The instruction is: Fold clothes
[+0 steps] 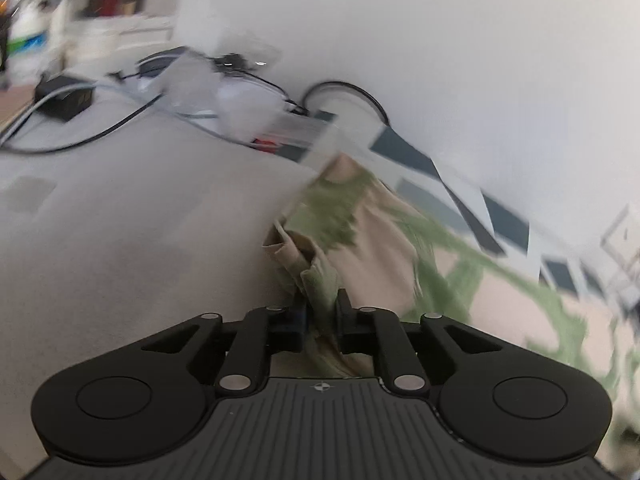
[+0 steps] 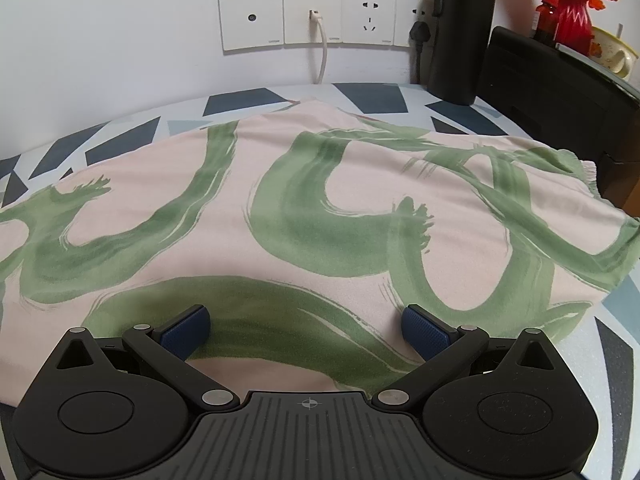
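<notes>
While the left gripper (image 1: 322, 312) pinches a bunched corner of the cloth (image 1: 372, 240) between its pressed-together fingers, the right gripper (image 2: 306, 330) hangs spread wide with nothing between its blue pads (image 2: 424, 328), low over the near edge of the same cloth (image 2: 320, 208); from the left wrist the held corner rises crumpled in front of the fingers, with the pink-and-green fabric trailing away to the right and blurred, which I take as a sign of quick motion, though a tilted camera could smear it as well; beyond it lie a grey surface and a tangle of cables (image 1: 100, 128), all soft and hard to read; from the right wrist the cloth lies broad and mostly flat on the patterned worktop (image 2: 248, 100), its fringed edge (image 2: 588, 172) to the right, a black bottle (image 2: 460, 32) and a red vase (image 2: 572, 16) standing behind near the wall sockets (image 2: 312, 18); how many layers lie there I cannot tell, since the near edge is hidden under the gripper; as a judgement, a fold is under way, one corner lifted and being carried; the cloth is far from a compact bundle, so folding remains, and the spread gripper has its own edge to take or a layer to hold down.
</notes>
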Tool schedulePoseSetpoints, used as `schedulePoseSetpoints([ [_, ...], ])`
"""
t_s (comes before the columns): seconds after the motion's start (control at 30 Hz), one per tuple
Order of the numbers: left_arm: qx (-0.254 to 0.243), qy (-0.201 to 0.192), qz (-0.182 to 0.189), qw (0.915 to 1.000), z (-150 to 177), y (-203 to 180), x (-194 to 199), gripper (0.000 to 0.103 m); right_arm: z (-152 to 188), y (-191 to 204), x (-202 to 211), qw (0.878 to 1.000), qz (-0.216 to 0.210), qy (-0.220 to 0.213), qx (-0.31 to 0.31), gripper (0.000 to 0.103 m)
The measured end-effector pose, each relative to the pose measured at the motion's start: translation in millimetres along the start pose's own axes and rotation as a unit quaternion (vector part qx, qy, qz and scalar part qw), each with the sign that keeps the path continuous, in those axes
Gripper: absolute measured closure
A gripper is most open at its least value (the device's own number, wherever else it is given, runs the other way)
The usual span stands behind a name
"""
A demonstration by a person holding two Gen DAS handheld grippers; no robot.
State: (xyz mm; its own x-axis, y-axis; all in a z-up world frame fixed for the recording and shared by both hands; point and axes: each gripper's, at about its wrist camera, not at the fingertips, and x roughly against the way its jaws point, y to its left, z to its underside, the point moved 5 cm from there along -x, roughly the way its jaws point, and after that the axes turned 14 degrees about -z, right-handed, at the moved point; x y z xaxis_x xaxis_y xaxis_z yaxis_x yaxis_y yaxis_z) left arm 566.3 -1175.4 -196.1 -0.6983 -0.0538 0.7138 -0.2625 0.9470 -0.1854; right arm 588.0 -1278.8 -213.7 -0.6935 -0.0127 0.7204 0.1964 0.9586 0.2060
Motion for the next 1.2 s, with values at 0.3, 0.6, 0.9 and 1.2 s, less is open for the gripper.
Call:
schedulePoseSetpoints([
  [0.3, 0.080, 0.003, 0.002, 0.9968, -12, 18, 6, 0.090, -1, 2, -1, 1.000, -0.002, 0.004, 0.003, 0.001],
  [0.6, 0.090, -0.028, 0.027, 0.9952, -33, 36, 22, 0.091, -3, 13, -4, 1.000, -0.008, 0.014, 0.008, 0.001],
  [0.9, 0.126, -0.042, 0.012, 0.9910, -48, 82, 37, 0.091, 2, 54, -7, 0.998, -0.042, 0.027, 0.046, 0.001],
  [1.2, 0.137, -0.047, -0.013, 0.9893, -48, 124, 50, 0.091, 14, 94, -5, 0.994, -0.068, 0.028, 0.076, 0.001],
])
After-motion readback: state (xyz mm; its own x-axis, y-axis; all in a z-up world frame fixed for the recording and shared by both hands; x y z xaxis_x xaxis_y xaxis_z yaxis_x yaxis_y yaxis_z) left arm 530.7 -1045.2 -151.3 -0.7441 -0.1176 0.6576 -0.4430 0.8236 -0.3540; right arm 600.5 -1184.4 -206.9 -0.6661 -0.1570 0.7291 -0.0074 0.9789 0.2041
